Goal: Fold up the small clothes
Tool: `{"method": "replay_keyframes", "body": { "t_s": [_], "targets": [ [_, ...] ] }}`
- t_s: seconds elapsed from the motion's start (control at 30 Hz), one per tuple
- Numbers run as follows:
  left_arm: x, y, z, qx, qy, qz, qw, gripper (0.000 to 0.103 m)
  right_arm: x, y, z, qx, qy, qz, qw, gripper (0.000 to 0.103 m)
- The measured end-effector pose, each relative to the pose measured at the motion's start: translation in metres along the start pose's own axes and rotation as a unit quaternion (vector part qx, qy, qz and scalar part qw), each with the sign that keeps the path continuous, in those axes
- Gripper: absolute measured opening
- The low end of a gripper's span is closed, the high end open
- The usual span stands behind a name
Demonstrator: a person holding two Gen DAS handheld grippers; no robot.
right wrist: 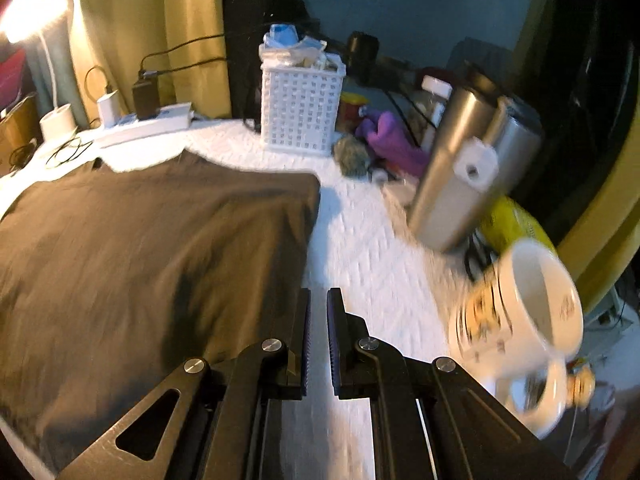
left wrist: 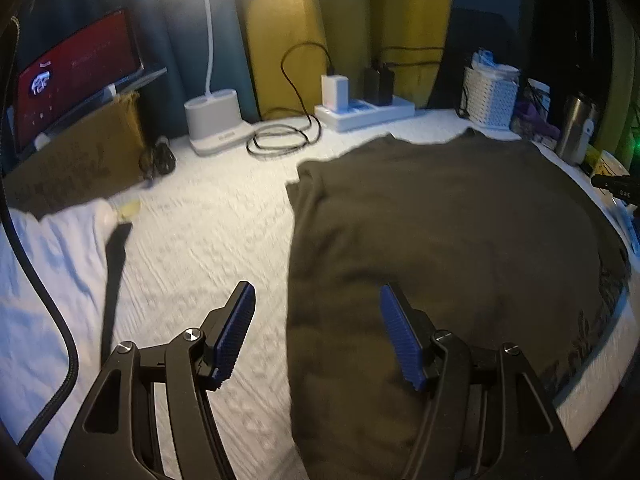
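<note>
A dark olive shirt (left wrist: 460, 248) lies spread flat on the white textured cover (left wrist: 208, 216). In the left wrist view my left gripper (left wrist: 316, 296) hovers over the shirt's left edge. Its blue pads (left wrist: 236, 332) stand wide apart, one over the cover and one over the cloth, holding nothing. In the right wrist view the same shirt (right wrist: 152, 248) fills the left side. My right gripper (right wrist: 319, 294) is shut with nothing between its pads, just past the shirt's right edge over the bare cover (right wrist: 372, 256).
A white cloth (left wrist: 52, 272) and a cardboard box (left wrist: 76, 160) lie at the left. A lamp base (left wrist: 214, 120), coiled cable (left wrist: 280, 140) and power strip (left wrist: 364, 110) line the back. A white basket (right wrist: 300, 108), steel tumbler (right wrist: 456, 172) and mug (right wrist: 528, 320) crowd the right.
</note>
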State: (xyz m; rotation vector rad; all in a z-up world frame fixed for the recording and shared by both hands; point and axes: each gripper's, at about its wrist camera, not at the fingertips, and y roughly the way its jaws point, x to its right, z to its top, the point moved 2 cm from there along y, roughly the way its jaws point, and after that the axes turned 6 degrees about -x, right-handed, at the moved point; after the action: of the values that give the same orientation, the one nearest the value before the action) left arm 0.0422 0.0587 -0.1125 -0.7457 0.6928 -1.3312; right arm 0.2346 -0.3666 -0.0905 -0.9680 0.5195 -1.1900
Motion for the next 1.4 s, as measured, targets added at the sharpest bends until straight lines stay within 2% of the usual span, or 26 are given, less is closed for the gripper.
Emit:
{"method": "replay_keyframes", "body": {
  "t_s": [0.2,0.3,0.6,0.83,0.97,1.03,1.1,1.13,1.2,1.27,1.4],
  "targets": [
    [0.008,-0.011,-0.020,-0.002,0.004,-0.018,0.9998,0.066,0.009,-0.020,-0.044,-0.015,0.019,0.013,1.000,0.008],
    [0.009,-0.013,-0.030,-0.007,0.015,-0.017,0.9997,0.071,0.005,-0.027,-0.062,-0.020,0.018,0.023,0.999,0.008],
    [0.002,-0.036,-0.045,0.007,0.010,-0.028,0.9995,0.072,-0.017,-0.050,-0.088,-0.010,0.029,0.076,0.997,0.008],
    [-0.002,-0.042,-0.056,0.002,0.018,-0.029,0.9994,0.072,-0.019,-0.037,-0.106,-0.026,0.027,0.056,0.998,0.009],
    [-0.005,-0.040,-0.065,-0.009,0.009,-0.045,0.9989,0.072,-0.013,-0.037,-0.112,-0.024,0.028,0.050,0.998,0.010],
    [-0.004,-0.040,-0.068,-0.014,0.006,-0.056,0.9983,0.072,-0.009,-0.037,-0.115,-0.022,0.031,0.031,0.999,0.026],
    [0.001,-0.039,-0.073,-0.022,0.010,-0.070,0.9973,0.072,0.001,-0.036,-0.118,-0.023,0.045,-0.005,0.999,0.072],
    [0.003,-0.038,-0.075,-0.026,0.014,-0.072,0.9970,0.072,0.007,-0.035,-0.120,-0.026,0.055,-0.006,0.998,0.077],
    [0.008,-0.032,-0.083,-0.045,0.026,-0.067,0.9964,0.072,0.014,-0.035,-0.125,-0.025,0.070,0.019,0.997,0.077],
    [0.012,-0.025,-0.089,-0.068,0.030,-0.064,0.9952,0.072,0.018,-0.035,-0.128,-0.019,0.081,0.024,0.996,0.077],
    [0.017,-0.027,-0.092,-0.065,0.043,-0.060,0.9952,0.072,0.016,-0.041,-0.128,-0.001,0.100,0.064,0.993,0.077]
  ]
}}
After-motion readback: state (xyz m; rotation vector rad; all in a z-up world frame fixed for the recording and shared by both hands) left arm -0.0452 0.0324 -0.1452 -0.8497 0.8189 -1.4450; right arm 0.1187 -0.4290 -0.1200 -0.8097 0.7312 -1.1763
